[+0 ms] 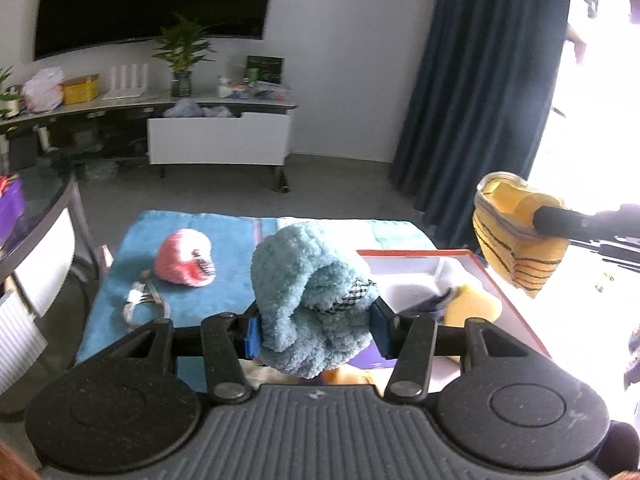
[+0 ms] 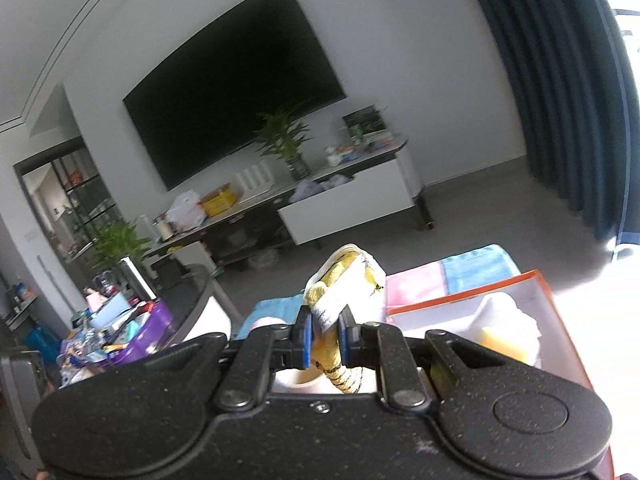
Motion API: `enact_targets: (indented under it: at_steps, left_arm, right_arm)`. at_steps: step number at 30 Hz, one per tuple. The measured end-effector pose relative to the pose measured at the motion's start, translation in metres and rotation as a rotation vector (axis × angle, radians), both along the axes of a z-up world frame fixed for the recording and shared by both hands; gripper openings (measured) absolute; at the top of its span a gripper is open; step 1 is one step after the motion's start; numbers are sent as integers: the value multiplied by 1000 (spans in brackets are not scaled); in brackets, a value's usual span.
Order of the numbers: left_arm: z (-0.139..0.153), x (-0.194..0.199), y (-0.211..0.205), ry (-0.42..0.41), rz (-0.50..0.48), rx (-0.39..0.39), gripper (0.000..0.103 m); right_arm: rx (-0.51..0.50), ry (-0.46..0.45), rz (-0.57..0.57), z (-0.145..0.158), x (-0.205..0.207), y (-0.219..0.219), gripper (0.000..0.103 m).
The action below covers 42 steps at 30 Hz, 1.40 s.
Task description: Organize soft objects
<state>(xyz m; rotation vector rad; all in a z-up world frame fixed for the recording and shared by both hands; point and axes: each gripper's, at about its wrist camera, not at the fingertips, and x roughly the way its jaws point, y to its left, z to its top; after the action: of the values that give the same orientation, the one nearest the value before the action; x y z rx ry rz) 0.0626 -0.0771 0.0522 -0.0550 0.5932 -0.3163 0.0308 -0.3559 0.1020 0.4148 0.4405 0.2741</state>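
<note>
My left gripper [image 1: 316,330] is shut on a fluffy light-blue plush item [image 1: 308,292] with a checked trim, held above the blue towel [image 1: 208,240]. My right gripper [image 2: 325,338] is shut on a yellow striped soft pouch [image 2: 348,280], held in the air; the pouch also shows in the left wrist view [image 1: 516,236] at the right, above the box. An orange-rimmed white box [image 1: 404,268] beside the towel holds a yellow soft item [image 1: 472,306]. A pink-and-white plush item [image 1: 186,258] lies on the towel at the left.
A metal clip-like object [image 1: 142,300] lies on the towel near the pink plush. A glass table [image 1: 36,208] with clutter stands at the left. A TV cabinet [image 1: 216,136] and dark curtain [image 1: 480,80] stand beyond the grey floor.
</note>
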Motion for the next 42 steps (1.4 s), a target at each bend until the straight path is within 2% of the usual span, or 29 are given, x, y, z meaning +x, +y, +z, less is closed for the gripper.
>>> enact_targets:
  at_steps: [10,22,31,42]
  left_arm:
    - [-2,2,-49,0,-123,17,53]
    - [-22,13,-105,64,-242,24,53]
    - [-42,14,-126,113,-275,52,53]
    - [-51,8,-137,136,-288,71,53]
  right_arm:
    - [-25,2,-130,-11,-15,-47,17]
    - [-20,51,-227,-37,-35,-89,17]
    - [1,93,-263,-56,-46,-108,17]
    - [-1,134,-261,-70,-50,-112,17]
